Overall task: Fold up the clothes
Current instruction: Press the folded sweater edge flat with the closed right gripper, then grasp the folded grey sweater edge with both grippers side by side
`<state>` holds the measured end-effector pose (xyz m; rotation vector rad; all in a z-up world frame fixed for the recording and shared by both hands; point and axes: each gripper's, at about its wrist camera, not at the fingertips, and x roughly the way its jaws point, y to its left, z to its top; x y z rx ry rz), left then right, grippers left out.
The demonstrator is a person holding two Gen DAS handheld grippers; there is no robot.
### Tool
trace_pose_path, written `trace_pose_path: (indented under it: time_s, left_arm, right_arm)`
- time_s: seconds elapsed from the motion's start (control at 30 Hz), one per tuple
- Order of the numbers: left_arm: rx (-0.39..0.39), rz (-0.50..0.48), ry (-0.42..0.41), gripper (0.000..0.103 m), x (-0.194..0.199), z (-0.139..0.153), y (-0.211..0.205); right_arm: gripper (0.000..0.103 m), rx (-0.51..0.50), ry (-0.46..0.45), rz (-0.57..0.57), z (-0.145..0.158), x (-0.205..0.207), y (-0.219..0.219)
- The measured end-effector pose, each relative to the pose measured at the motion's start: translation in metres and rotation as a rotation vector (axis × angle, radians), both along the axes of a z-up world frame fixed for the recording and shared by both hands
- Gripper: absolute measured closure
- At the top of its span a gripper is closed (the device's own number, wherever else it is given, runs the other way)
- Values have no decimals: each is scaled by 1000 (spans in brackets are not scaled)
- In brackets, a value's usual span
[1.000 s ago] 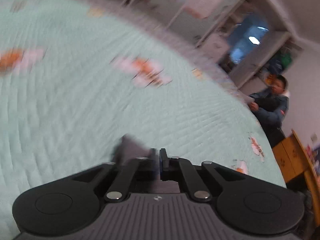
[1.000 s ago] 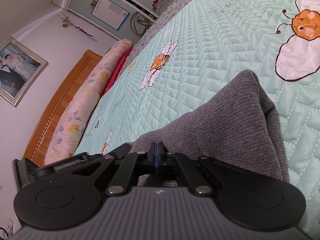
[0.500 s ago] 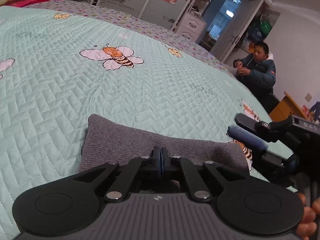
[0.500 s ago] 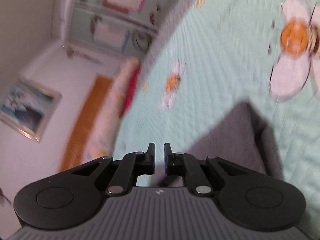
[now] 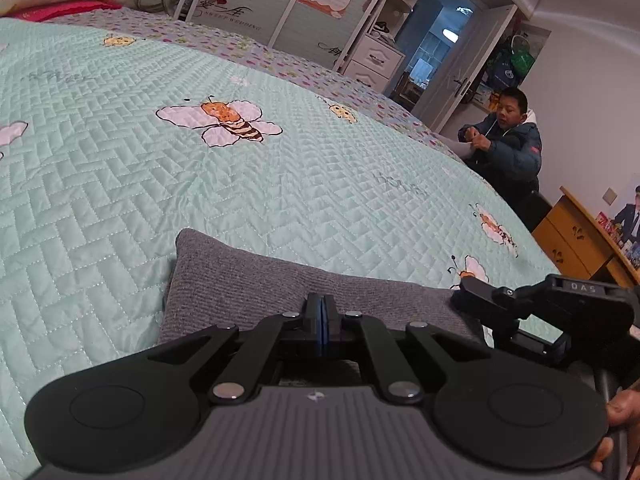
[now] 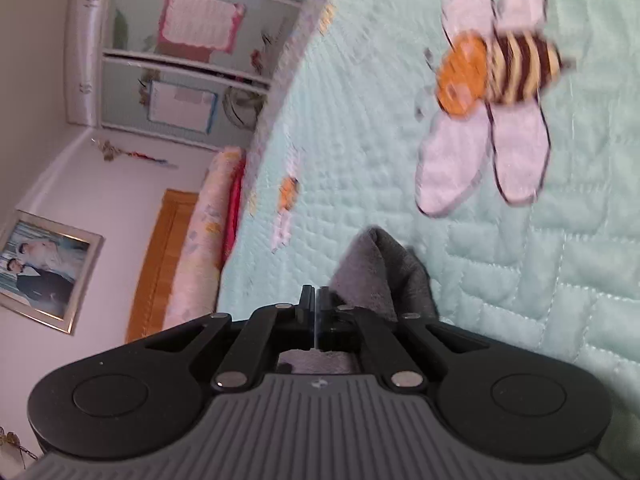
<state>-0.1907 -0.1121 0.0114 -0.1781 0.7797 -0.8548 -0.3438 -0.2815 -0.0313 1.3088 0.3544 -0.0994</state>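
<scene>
A grey knit garment (image 5: 256, 280) lies folded on the mint quilted bedspread (image 5: 120, 168). My left gripper (image 5: 321, 312) is shut, its fingers pressed together over the garment's near edge; whether cloth is pinched is hidden. My right gripper (image 6: 315, 300) is nearly shut with a thin slit between the fingers; grey cloth (image 6: 380, 268) rises just right of and beneath it. The right gripper also shows in the left wrist view (image 5: 560, 300), at the garment's right end.
A bee print (image 5: 220, 122) sits mid-bed. A boy (image 5: 508, 148) sits beyond the bed's far right edge, by a wooden cabinet (image 5: 576, 236). Pillows (image 6: 208, 236) and a wooden headboard (image 6: 160, 264) lie at the bed's head. Wardrobes (image 5: 280, 4) line the far wall.
The left gripper has stayed shut and steadied low over the garment. The right gripper opened half a second ago, has closed again to a slit, and swung along the garment.
</scene>
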Motion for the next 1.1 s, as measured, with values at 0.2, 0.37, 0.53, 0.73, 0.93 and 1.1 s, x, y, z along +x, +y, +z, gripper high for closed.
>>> trace_pose_path:
  time_s: [0.2, 0.37, 0.53, 0.73, 0.93, 1.1]
  left_arm:
    - [-3, 0, 6, 99, 0, 0, 0]
    - [-7, 5, 3, 99, -1, 0, 1]
    - [-26, 9, 20, 99, 0, -2, 4]
    - [-26, 1, 22, 99, 0, -2, 4]
    - [-13, 2, 33, 99, 0, 8, 7]
    - [-29, -92, 11, 76, -26, 34, 30]
  right_arm:
    - [103, -23, 59, -29, -17, -1, 3]
    - [95, -64, 40, -83, 13, -12, 11]
    - [89, -57, -62, 35, 36, -4, 42]
    - [103, -110, 105, 180, 1, 16, 69]
    - [96, -88, 108, 199, 1, 7, 74]
    - [98, -71, 95, 225, -3, -4, 84]
